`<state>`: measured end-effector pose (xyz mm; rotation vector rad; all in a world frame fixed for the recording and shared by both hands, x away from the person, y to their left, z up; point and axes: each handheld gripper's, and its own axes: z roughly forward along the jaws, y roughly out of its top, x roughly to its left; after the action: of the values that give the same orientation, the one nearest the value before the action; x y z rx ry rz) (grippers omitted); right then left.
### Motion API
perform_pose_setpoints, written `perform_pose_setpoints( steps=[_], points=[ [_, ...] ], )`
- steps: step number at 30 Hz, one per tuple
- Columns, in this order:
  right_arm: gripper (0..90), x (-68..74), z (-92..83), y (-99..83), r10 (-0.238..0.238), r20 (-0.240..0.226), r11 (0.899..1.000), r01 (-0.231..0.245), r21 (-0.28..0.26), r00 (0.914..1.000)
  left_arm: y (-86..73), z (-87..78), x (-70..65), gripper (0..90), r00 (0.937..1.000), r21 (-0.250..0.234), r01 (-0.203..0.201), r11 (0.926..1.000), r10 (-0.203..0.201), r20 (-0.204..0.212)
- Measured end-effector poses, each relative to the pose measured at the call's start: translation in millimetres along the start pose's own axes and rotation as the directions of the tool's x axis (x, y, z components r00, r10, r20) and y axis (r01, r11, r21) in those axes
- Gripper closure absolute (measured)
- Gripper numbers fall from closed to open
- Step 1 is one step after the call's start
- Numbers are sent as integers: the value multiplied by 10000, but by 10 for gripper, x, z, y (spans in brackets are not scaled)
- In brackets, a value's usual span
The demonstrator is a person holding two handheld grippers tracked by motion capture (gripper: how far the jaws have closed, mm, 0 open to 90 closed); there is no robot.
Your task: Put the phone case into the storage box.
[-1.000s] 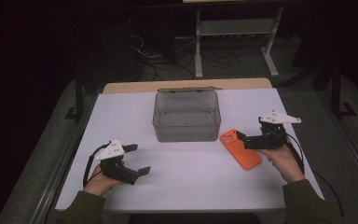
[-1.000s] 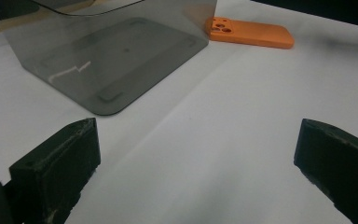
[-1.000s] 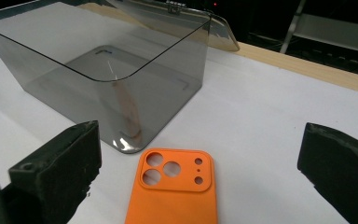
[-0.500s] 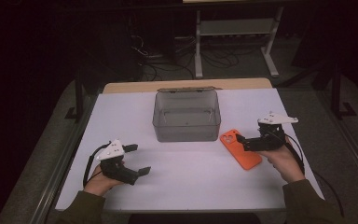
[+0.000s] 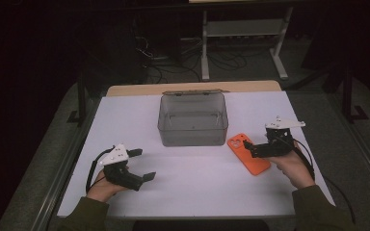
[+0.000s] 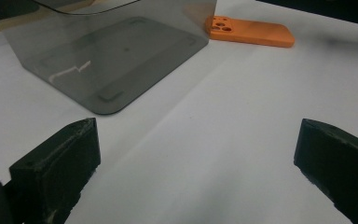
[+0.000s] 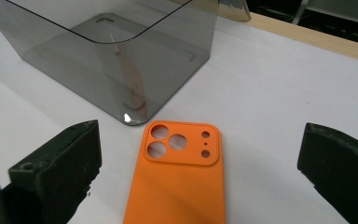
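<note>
Right fingers [image 7: 56,168] spreading wide and empty, straddling the near end of the orange phone case [image 7: 179,179]. Having dropped lower over it within the last second, right gripper [image 5: 259,148] likely lining up a pickup. Case lying flat on the white surface [image 5: 197,187], camera cutouts up, just right of the grey bin [image 5: 192,120]. Left gripper [image 5: 142,166] waiting open and empty, near left.

Bright white table [image 5: 197,192] amid dark surroundings; a glare spot on the box [image 7: 127,117] (near jaws blurred)
</note>
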<state>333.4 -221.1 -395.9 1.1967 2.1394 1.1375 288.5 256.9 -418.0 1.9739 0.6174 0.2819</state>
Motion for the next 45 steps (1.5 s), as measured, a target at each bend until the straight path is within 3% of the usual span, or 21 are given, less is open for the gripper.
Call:
perform_pose_setpoints(
  steps=[18,45],
  points=[
    [0,22,51,-60,-74,-220,9990,83,444,9997,-2,-10,10,0,10000,27,54,10000,-54,-71],
    [0,35,131,-202,-229,-149,9920,246,1241,9996,3,-21,12,0,9998,49,-8,10000,9,-179]
  ],
)
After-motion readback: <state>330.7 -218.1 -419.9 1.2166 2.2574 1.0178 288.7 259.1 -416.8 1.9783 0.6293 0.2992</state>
